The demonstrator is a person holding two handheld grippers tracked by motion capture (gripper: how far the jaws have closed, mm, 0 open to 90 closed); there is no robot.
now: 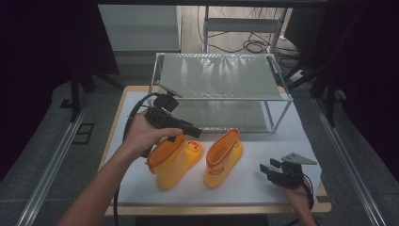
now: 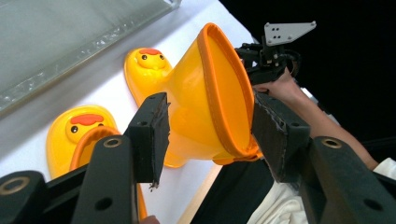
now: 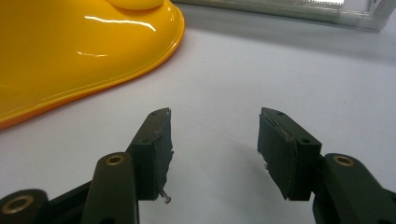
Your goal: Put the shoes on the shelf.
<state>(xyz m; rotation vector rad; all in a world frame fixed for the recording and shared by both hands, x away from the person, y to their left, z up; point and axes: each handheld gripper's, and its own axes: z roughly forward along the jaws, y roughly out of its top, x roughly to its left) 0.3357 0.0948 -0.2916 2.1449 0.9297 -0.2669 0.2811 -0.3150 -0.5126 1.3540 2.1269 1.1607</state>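
— Where are the boots seen?
— On the white table (image 1: 263,181), side by side. The left boot (image 1: 171,160) is straddled by the left gripper (image 1: 186,134), jaws spread around its cuff.
— And the right gripper (image 1: 270,170)?
— Parted, empty; the right boot (image 3: 70,51) is cropped there.

I count two glossy yellow rubber boots with orange-trimmed tops on my table: the left boot (image 1: 171,160) and the right boot (image 1: 222,157). Each carries one duck face on its toe, so two duck faces (image 2: 150,58) in all. One clear two-tier shelf rack with a metal frame (image 1: 221,92) stands behind them. One white-topped table with a wooden edge (image 1: 263,188) lies under everything. I hold two black two-jaw tongs, my left gripper (image 2: 208,128) and my right gripper (image 3: 215,149).
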